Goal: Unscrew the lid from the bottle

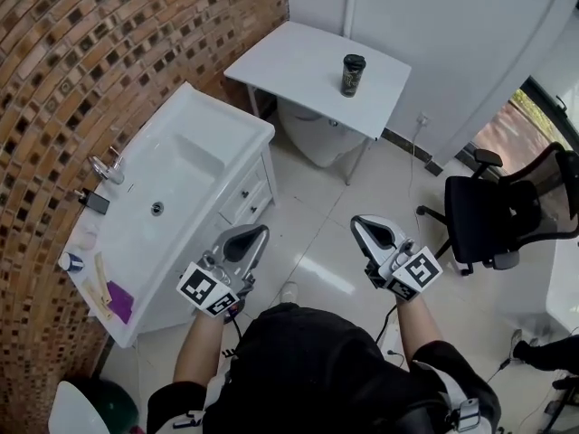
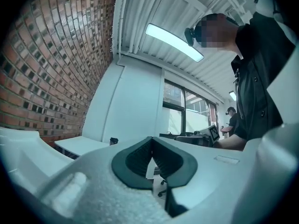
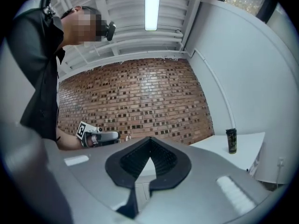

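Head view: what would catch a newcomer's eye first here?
The brick wall fills the left, with a white washbasin against it. Beyond, a lone dark bottle, lid on, stands on a small white table. In front of the person, the left gripper and right gripper are held over the floor, both shut and empty.

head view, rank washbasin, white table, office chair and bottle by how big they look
1. washbasin, clearly largest.
2. white table and office chair: they look about alike, and the chair is cut off by the picture's edge, so unranked.
3. bottle, smallest by far.
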Motion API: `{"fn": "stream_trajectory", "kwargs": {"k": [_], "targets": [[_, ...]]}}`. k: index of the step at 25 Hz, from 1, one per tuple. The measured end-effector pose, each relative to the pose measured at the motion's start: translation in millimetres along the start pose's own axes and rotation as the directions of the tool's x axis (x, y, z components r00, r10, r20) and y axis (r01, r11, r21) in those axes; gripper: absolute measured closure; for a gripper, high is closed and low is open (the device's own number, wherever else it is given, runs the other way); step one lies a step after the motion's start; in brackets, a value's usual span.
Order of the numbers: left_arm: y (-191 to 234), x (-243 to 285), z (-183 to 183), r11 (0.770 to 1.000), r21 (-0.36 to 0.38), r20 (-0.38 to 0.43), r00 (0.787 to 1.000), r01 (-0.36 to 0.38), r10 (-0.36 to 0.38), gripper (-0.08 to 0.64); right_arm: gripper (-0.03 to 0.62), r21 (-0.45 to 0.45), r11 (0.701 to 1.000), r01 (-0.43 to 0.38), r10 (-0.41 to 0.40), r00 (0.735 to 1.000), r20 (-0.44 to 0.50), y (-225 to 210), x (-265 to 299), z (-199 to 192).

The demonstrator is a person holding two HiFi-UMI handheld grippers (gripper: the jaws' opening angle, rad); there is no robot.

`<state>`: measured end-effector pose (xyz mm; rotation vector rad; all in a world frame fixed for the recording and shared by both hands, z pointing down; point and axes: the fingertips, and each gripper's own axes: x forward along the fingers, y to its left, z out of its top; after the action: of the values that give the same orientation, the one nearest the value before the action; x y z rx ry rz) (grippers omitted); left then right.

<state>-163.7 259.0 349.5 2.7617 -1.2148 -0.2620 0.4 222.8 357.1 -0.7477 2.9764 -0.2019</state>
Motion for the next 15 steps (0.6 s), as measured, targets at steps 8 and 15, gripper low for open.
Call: {"fn": "stream_trajectory", "kwargs": {"k": [8,15], "targets": [[39.0,28.7,13.6,0.994,0.066,-0.008,0.996,0.085,-0.084,0.558,0.588,-0.033,0.996,0.08,-0.078,0.995,0.056,-21.6,25.7,20.5],[65.0,60.9,3.3,0.989,0.014,0.002,0.989,0.148,-0.148,0.558,0.588,-0.048,0.987,0.153,-0.149,0.986,0.071,-21.0,37.8,30.7]]}}
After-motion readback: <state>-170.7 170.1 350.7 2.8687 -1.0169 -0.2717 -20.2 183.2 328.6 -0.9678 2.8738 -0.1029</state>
